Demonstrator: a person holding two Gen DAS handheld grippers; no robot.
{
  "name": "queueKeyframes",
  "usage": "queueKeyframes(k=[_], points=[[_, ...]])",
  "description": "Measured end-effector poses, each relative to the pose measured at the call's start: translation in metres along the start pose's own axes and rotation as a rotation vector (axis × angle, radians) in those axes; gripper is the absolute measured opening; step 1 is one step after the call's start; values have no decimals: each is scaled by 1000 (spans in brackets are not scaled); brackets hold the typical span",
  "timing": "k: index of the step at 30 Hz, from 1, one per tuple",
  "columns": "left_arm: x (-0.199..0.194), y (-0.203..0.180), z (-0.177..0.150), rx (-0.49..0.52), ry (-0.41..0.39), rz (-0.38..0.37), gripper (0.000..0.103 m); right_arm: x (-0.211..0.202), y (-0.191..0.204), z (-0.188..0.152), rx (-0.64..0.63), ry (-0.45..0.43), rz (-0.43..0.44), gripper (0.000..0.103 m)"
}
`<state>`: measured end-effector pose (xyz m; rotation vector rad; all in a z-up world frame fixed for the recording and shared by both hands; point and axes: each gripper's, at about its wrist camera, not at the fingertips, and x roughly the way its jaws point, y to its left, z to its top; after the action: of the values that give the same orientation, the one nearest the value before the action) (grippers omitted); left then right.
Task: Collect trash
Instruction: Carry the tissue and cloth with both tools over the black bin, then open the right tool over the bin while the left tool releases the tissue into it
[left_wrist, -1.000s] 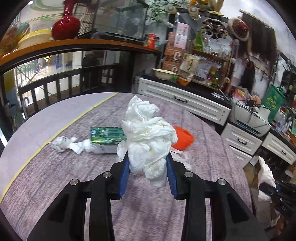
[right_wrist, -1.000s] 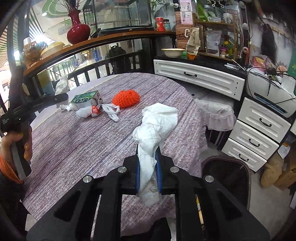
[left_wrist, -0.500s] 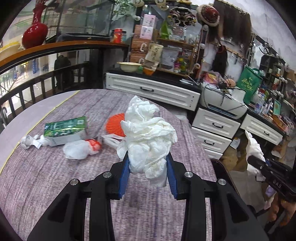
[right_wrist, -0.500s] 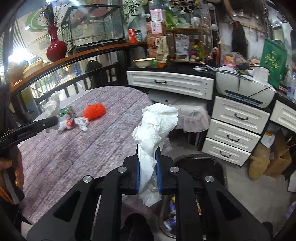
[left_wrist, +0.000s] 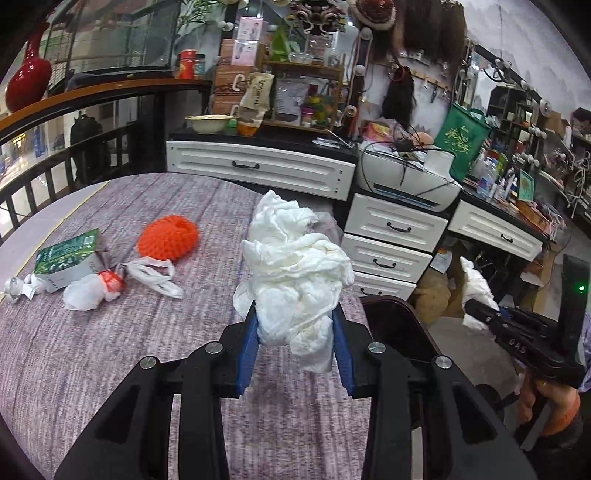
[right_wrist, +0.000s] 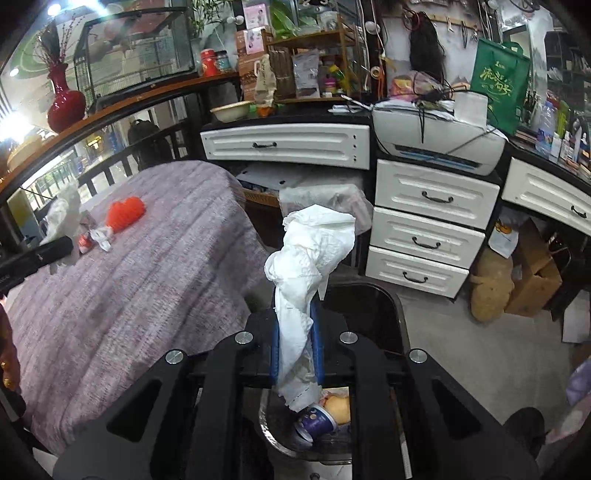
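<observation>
White crumpled tissue (left_wrist: 295, 273) sits clamped between the blue pads of our left gripper (left_wrist: 297, 350), bulging well above them, over the purple tablecloth (left_wrist: 110, 350) near the table's edge. Our right gripper (right_wrist: 296, 347) pinches a second, longer paper wad (right_wrist: 310, 254) that stands up from its nearly closed jaws; below it we see the dark bin (right_wrist: 369, 306) on the floor, with a cup (right_wrist: 314, 421) and other rubbish inside. On the table lie more pieces: an orange net ball (left_wrist: 168, 236), a green carton (left_wrist: 66, 258), a knotted white plastic bag (left_wrist: 88, 291) and a small twisted scrap (left_wrist: 16, 288). White drawers (right_wrist: 424, 240) stand behind the bin.
</observation>
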<state>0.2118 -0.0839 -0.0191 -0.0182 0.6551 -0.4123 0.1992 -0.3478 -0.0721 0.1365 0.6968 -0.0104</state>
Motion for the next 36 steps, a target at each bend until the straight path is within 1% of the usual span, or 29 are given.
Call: queueKeyframes(k=[11,22,24,26,27,30,32,36], points=[[9,-36,-9,51,25,-56,36,35,-20,-26,49,105,-20,14],[18,-59,-14,76,49,-90,36,67,-37,-48,111,206,-34,14],[21,-63,-15,79,56,-99,36,73,-40,-52,122,227,-53,24],[23,-67,-16,82,62,-106,36,75,-45,-54,149,234,-67,43],[24,-70,-17,83,65,-107,36,73,-47,-55,164,228,-65,46],[27,-75,-20,90,76,-114,36,65,-52,-51,186,195,-81,50],[30,-79,-22,97,83,-120,36,56,-59,-47,207,161,-100,56],[34,-89,-24,106,95,-137,36,32,-67,-36,236,79,-140,59]])
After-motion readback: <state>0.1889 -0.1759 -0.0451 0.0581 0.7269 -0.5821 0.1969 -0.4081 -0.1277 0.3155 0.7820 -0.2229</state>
